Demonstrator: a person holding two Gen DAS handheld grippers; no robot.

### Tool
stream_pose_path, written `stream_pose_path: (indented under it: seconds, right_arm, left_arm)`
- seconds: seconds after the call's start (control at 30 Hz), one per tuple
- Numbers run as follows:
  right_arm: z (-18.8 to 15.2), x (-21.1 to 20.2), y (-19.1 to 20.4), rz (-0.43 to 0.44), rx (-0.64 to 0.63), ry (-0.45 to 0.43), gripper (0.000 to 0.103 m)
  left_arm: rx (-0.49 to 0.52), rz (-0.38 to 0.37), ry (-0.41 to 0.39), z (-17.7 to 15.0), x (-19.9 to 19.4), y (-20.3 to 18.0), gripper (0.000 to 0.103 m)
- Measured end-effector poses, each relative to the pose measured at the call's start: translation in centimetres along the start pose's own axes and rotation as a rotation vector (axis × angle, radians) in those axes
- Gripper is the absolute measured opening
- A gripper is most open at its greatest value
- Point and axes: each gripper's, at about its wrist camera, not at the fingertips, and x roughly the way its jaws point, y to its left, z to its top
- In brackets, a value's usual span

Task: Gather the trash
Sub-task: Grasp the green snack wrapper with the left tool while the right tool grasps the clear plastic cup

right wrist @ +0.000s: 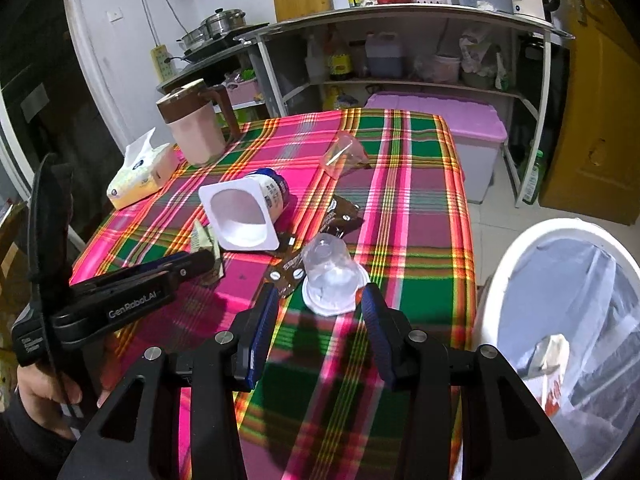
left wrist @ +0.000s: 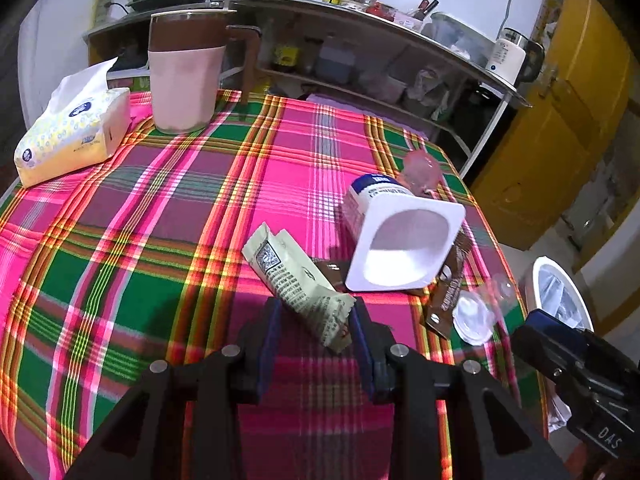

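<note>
The plaid tablecloth (right wrist: 420,200) covers the table and carries everything; off its right edge, at four o'clock in the right wrist view, stands one white lined trash bin (right wrist: 520,264) that already holds a scrap or two. At the far left, about ten o'clock, sit things that do not look like trash: one pink-and-brown jug (left wrist: 184,80) and one tissue pack (left wrist: 68,128).

The trash lies near the middle and the near edge, and I count five pieces:
- one white yogurt tub (left wrist: 400,240) on its side, mouth toward the cameras
- one pale green snack wrapper (left wrist: 296,276)
- one brown wrapper (right wrist: 340,216) stretched under and beside the tub
- two small clear jelly cups: one tipped over at twelve o'clock (right wrist: 344,154), one upside down on its peeled lid (right wrist: 332,276) at the near edge

The step in hand looks like the approach to a double pick. The left gripper (left wrist: 316,320) has its fingers apart around the near end of the green wrapper, pads not pressing. The right gripper (right wrist: 320,304) has its fingers apart just short of the upturned cup, touching nothing.

Next, each gripper probably needs to ease forward and close. The cup is thin and may slip or crush; the wrapper is flat, so the pads should catch its raised end.
</note>
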Motion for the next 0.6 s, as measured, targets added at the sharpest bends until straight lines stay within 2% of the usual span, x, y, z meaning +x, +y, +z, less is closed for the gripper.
stream_pose_path:
  seconds: [0.3, 0.4, 0.47, 0.53, 0.6]
  right_arm:
    - [1.3, 2.3, -0.2, -0.008, -0.004, 0.012, 0.044]
    - [1.6, 3.1, -0.1, -0.007, -0.008, 0.019, 0.044]
    - [1.6, 3.3, -0.1, -0.008, -0.015, 0.015, 0.034]
    - [1.6, 3.3, 0.0, -0.007, -0.016, 0.011, 0.033]
    - [1.6, 3.3, -0.1, -0.004, -0.013, 0.004, 0.033]
  left_arm:
    - [-0.012, 0.006, -0.014, 0.3, 0.2, 0.6, 0.034]
    - [-0.02, 0.007, -0.018, 0.3, 0.2, 0.9, 0.026]
    - [-0.027, 0.005, -0.02, 0.4, 0.2, 1.2, 0.019]
    - [-0.025, 0.009, -0.018, 0.4, 0.2, 1.3, 0.011]
    - [-0.017, 0.007, -0.02, 0.3, 0.0, 1.2, 0.01]
